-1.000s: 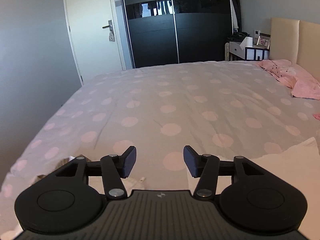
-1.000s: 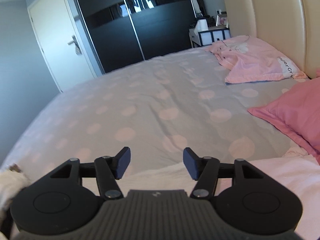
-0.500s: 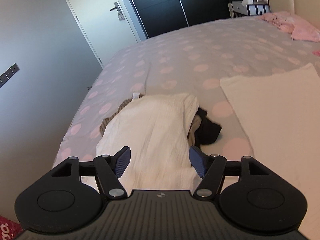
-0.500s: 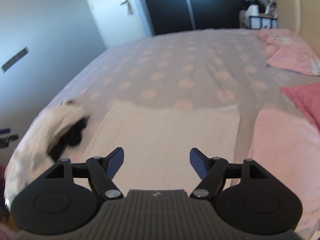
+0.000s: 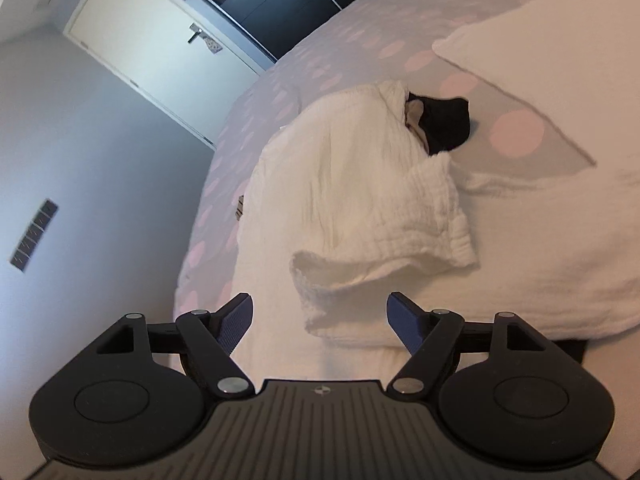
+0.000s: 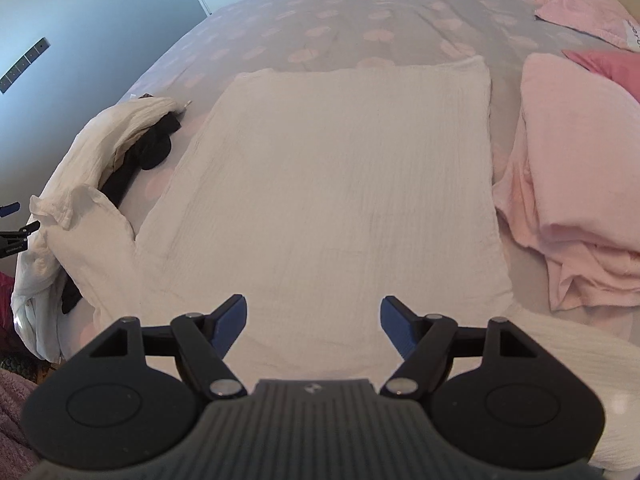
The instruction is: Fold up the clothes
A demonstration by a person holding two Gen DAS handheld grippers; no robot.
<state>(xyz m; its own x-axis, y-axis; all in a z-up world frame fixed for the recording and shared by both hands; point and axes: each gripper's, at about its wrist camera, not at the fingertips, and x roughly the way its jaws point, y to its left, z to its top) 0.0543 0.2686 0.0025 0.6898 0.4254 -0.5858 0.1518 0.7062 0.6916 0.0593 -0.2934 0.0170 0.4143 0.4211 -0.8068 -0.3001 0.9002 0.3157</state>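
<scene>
- White cloth [image 6: 340, 184] lies flat mid-bed [image 6: 360, 12], apparently folded.
- Heap [image 5: 352, 184], at the bed's left edge, awaits folding.
- Left gripper [image 5: 320, 320]: jaws opening, empty, near heap.
- Right gripper [image 6: 312, 320]: wide, empty.

black garment [image 5: 442, 124] half under white cloth [image 5: 352, 168]

white cloth [image 6: 340, 184] | flat, folded | crumpled white garment [image 5: 352, 184] beside

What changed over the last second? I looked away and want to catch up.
Both cameras tipped down from the far bedroom to the near laundry. The left gripper is opening over the crumpled white garment; the right gripper has opened above the flat white cloth. Neither holds anything. The clothes lie unmoved.
</scene>
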